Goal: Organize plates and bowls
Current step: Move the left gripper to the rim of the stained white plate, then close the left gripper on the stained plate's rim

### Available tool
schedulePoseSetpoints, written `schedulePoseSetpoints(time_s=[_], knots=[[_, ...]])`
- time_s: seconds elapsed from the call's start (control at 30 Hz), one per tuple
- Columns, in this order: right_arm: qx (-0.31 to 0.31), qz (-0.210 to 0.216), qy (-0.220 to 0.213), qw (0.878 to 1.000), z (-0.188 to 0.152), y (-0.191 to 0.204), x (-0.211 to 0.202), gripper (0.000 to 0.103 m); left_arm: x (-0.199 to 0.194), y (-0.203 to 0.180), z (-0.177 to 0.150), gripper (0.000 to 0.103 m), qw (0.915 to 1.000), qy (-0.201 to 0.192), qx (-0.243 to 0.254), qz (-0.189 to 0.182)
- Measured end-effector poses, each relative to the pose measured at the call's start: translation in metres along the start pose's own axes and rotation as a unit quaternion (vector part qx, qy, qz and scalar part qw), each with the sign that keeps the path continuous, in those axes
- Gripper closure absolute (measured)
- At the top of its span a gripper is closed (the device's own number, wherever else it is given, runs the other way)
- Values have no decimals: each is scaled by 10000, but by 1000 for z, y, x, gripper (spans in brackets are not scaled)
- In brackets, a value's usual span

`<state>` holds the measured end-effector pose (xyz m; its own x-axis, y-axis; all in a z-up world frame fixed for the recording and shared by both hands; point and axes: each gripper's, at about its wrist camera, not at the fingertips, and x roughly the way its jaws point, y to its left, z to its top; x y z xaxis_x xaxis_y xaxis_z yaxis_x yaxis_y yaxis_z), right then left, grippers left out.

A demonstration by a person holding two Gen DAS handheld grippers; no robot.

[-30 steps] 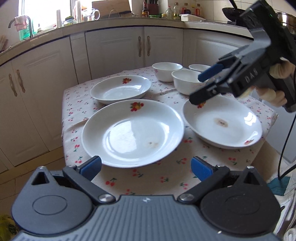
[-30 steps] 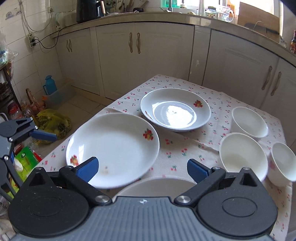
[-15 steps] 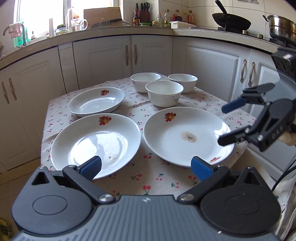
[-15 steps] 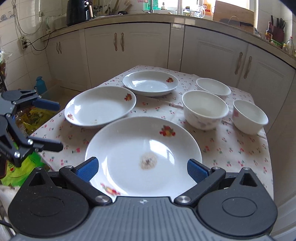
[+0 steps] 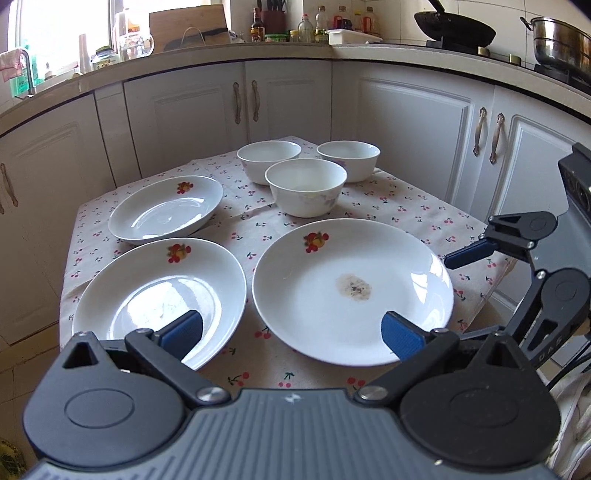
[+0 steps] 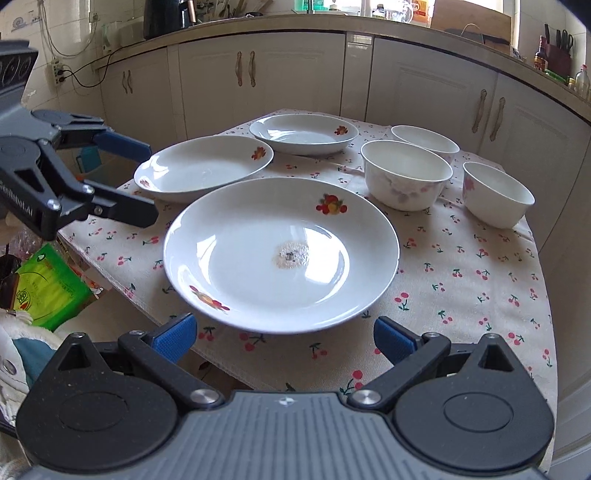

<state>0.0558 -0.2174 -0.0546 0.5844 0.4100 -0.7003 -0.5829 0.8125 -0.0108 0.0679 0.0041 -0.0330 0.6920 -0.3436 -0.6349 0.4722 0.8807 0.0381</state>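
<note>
Left wrist view: the left gripper (image 5: pixel 291 332) hangs spread wide and empty at the near edge of the table (image 5: pixel 417 218), over two plates (image 5: pixel 159 299) lying side by side — the stained plate (image 5: pixel 351 288) to the right. A third plate (image 5: pixel 166 214) and three bowls (image 5: pixel 306 192) sit behind, and the right gripper (image 6: pixel 284 336) — also spread, holding nothing — faces the stained plate.

**Kitchen corner in daylight**

White panelled cabinets (image 5: pixel 280 107) run beneath a curved countertop (image 5: pixel 229 51). Daylight enters through a window (image 5: pixel 55 33) behind it. A dark wok (image 5: pixel 454 27) and steel pot (image 5: pixel 561 42) sit on the stove.
</note>
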Motion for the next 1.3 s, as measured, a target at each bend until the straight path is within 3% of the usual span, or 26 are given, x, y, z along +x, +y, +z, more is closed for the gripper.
schedulePoseSetpoints(time_s=[0.57, 1.0, 1.3], knots=[[-260, 157, -76, 9995, -3, -8, 18, 0, 61, 0, 52, 2, 9950, 672, 461, -580], [-344, 323, -155, 9988, -5, -9, 24, 0, 121, 3, 79, 15, 9815, 1397, 991, -852], [-287, 331, -232, 9988, -6, -12, 26, 0, 137, 3, 86, 15, 9701, 1797, 1249, -1049]])
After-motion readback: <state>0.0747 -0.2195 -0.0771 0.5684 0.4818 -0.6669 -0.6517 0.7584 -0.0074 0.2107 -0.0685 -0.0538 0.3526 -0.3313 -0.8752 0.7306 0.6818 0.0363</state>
